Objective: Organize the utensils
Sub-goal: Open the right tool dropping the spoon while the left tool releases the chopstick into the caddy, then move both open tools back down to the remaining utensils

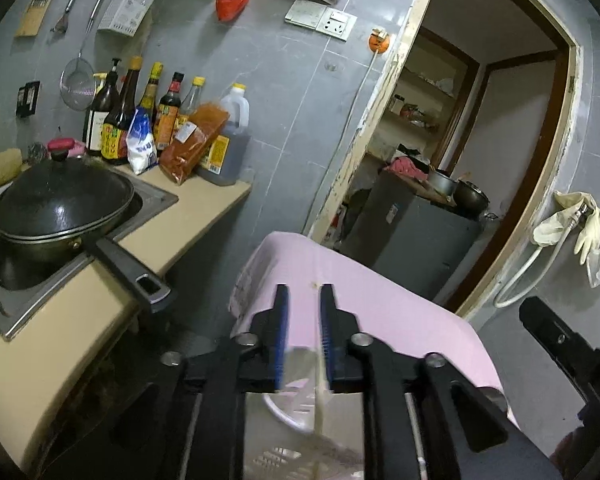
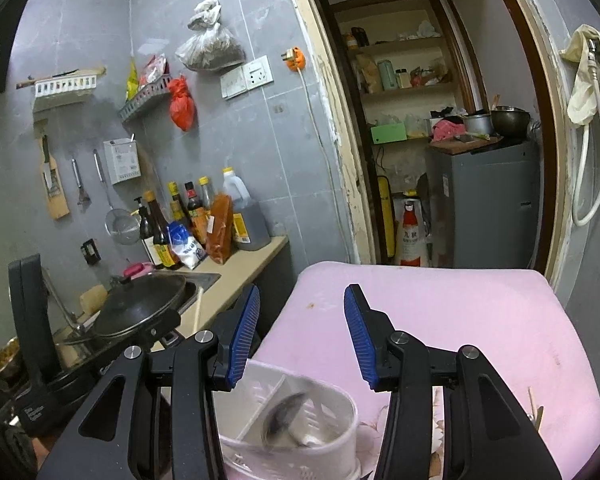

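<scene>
I am hovering my left claw (image 1: 304, 316), nearly closed with a pale chopstick (image 1: 320, 380) loose between its pads, long axis running down into the white holder (image 2: 300, 420) just beneath, while my right claw (image 2: 300, 328) is hanging half open, empty, beside it.

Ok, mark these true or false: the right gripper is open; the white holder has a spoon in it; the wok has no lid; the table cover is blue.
1. The right gripper is open. True.
2. The white holder has a spoon in it. True.
3. The wok has no lid. False: a dark lid with a knob covers it.
4. The table cover is blue. False: it is pink.
</scene>
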